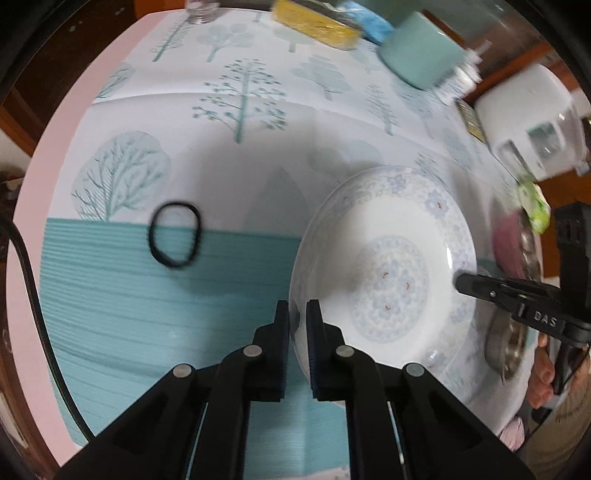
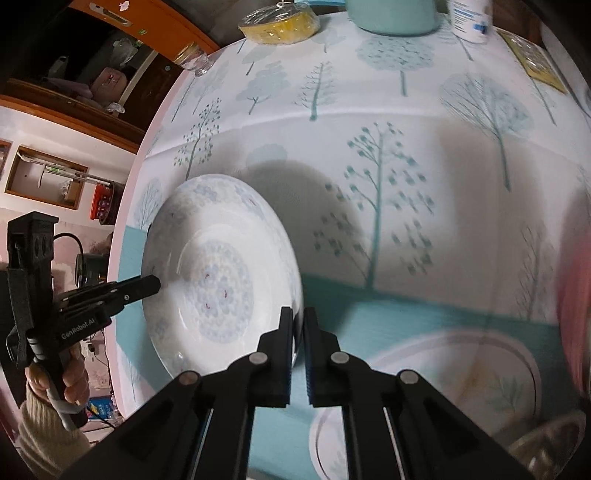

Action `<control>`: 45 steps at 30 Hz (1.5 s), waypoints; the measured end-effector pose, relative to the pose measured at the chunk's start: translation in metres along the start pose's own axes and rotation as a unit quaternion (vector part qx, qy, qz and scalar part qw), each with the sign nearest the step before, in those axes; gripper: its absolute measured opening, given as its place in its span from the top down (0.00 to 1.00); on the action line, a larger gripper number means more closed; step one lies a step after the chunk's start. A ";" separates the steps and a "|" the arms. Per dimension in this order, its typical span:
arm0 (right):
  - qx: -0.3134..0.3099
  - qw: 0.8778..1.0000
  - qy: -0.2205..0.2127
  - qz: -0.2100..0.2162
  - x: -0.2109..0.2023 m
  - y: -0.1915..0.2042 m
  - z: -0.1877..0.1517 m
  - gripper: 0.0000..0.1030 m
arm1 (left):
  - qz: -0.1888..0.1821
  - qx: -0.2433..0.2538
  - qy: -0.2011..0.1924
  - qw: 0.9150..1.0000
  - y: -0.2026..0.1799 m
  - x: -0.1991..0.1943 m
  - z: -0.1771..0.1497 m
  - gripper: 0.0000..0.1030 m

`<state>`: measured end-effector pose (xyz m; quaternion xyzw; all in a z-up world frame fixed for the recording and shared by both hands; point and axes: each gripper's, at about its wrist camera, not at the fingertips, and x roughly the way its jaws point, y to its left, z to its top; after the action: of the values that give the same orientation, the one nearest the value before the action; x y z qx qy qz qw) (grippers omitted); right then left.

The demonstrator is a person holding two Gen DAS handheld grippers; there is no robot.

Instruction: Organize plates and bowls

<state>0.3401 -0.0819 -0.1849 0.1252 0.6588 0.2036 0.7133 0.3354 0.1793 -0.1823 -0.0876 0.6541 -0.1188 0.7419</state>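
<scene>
A white deep plate (image 1: 388, 273) with a pale blue flower pattern hangs between both grippers over the tree-print tablecloth (image 1: 236, 110). It casts a shadow on the cloth. My left gripper (image 1: 297, 314) is shut on its left rim. My right gripper (image 1: 461, 282) comes in from the right and is shut on the opposite rim. In the right wrist view the same plate (image 2: 221, 280) sits at the left, with my right gripper (image 2: 298, 319) clamped on its near rim and my left gripper (image 2: 155, 284) on its far rim. A second plate (image 2: 461, 373) with a pinkish rim lies at lower right.
A black hair tie (image 1: 175, 234) lies on the cloth left of the plate. A metal bowl (image 1: 506, 339) stands at the right edge. At the table's far side are a yellow wrapped item (image 1: 317, 18), a teal pot (image 1: 421, 51), a glass jar (image 2: 194, 61) and a white appliance (image 1: 532, 122).
</scene>
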 end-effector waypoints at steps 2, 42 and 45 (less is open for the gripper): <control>0.003 1.000 0.002 -0.002 -0.006 -0.004 -0.015 0.95 | -0.005 0.011 0.006 1.000 -0.009 -0.002 -0.011 0.94; 0.063 0.996 0.055 -0.044 -0.038 -0.018 -0.297 0.94 | 0.009 0.117 0.135 0.984 -0.103 -0.006 -0.287 0.94; 0.058 0.995 0.055 -0.051 -0.035 -0.018 -0.297 0.94 | 0.018 0.122 0.134 0.983 -0.110 0.003 -0.285 0.94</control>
<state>0.0462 -0.1401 -0.1915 0.1215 0.7132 0.1345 0.6771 0.0467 0.0802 -0.1906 0.0316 0.7296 -0.1951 0.6547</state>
